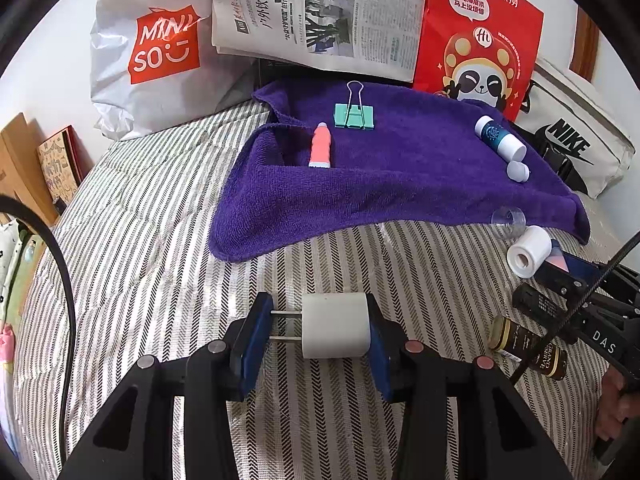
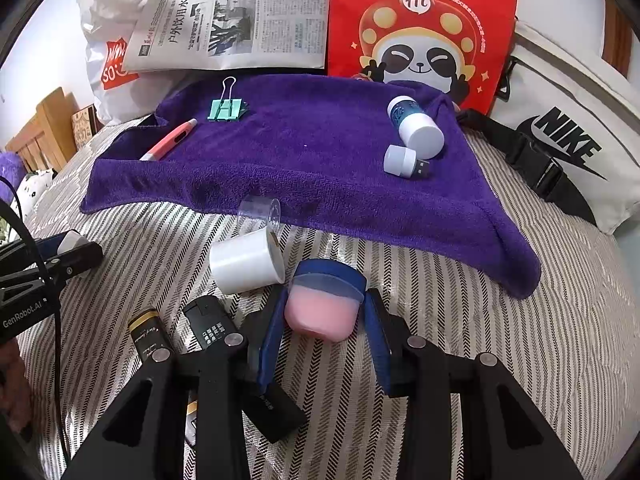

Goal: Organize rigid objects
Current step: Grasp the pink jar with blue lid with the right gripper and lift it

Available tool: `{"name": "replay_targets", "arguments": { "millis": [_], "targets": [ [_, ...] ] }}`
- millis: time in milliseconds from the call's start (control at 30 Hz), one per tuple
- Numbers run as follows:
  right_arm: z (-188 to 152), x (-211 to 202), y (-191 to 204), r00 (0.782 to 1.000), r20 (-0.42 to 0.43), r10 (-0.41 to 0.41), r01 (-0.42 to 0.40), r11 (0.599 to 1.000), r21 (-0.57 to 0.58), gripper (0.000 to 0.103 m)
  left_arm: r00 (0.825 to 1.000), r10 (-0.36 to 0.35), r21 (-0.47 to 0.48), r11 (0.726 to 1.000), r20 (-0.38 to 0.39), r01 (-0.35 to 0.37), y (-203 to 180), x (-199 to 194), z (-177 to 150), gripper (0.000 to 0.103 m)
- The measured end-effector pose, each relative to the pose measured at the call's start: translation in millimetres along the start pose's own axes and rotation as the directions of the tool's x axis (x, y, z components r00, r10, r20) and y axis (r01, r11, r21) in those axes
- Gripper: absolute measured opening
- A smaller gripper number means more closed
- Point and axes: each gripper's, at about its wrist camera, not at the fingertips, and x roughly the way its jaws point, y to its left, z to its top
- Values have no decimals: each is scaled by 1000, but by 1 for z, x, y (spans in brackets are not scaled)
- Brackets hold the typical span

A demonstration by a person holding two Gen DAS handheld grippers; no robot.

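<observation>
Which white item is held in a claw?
The plug adapter, clamped in the left claw with its prongs pointing sideways. The white roll and USB light lie free.

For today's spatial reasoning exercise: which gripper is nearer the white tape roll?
Right. The right gripper sits just beside the white tape roll; the left gripper is farther off to the left.

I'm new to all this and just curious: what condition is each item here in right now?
left gripper: shut on white charger plug
right gripper: shut on pink jar
white tape roll: lying on its side on the bed
clear cup: tipped over
blue bottle: lying down, capped
binder clip: flat on the purple towel
</observation>
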Motion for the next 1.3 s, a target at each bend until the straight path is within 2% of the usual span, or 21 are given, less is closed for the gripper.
{"name": "replay_targets", "arguments": {
  "millis": [1300],
  "targets": [
    [-1, 1, -2, 1000, 3, 8, -8, 1000, 10, 39, 1000, 0, -3, 1000, 2, 0, -1, 0, -1, 41]
  ]
}}
